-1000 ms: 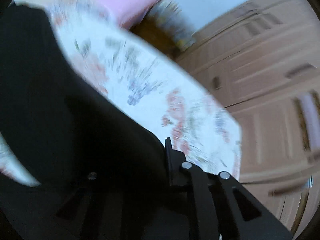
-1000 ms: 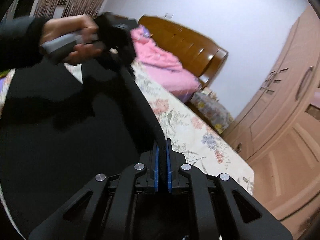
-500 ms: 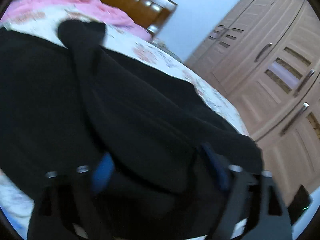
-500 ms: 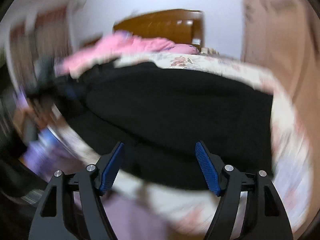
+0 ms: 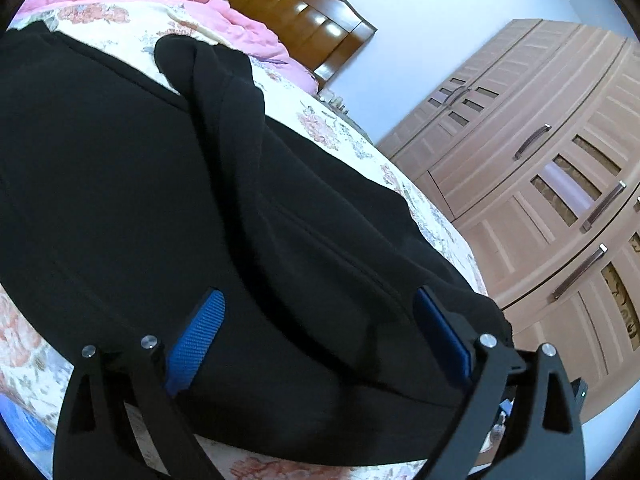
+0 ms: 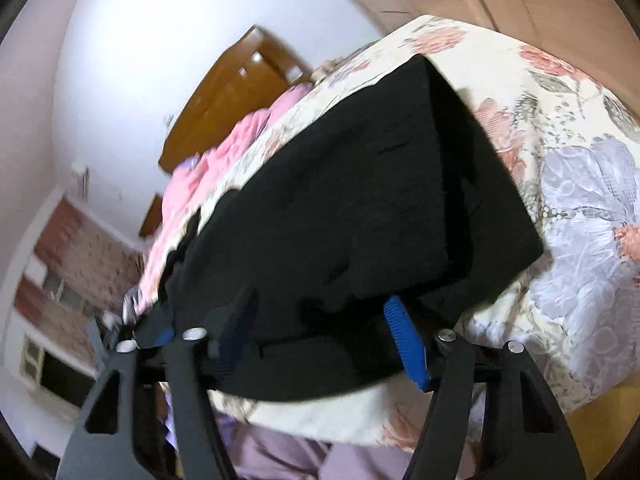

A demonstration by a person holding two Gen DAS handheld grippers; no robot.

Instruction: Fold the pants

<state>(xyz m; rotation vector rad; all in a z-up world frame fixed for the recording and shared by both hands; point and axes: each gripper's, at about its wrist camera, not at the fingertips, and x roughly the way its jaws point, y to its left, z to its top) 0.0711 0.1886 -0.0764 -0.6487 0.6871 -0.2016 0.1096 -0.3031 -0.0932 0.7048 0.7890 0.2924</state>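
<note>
Black pants [image 5: 168,184] lie spread on a floral bedsheet [image 5: 332,132], one leg laid over the other with a bunched end at the far side. My left gripper [image 5: 320,320] is open, its blue pads [image 5: 196,332] apart just above the near edge of the cloth, holding nothing. In the right wrist view the pants [image 6: 360,200] lie folded on the sheet [image 6: 580,200]. My right gripper [image 6: 324,320] is open over the near edge, empty; its blue pads [image 6: 404,340] are apart.
A pink quilt [image 5: 132,0] and a wooden headboard [image 5: 296,4] are at the far end of the bed. Wooden wardrobe doors [image 5: 540,184] stand right of the bed. A curtained window [image 6: 72,280] is at the left in the right wrist view.
Both grippers let go of the pants and opened. The lifted cloth now lies on the bed, and both grippers have drawn back to the near edge.
</note>
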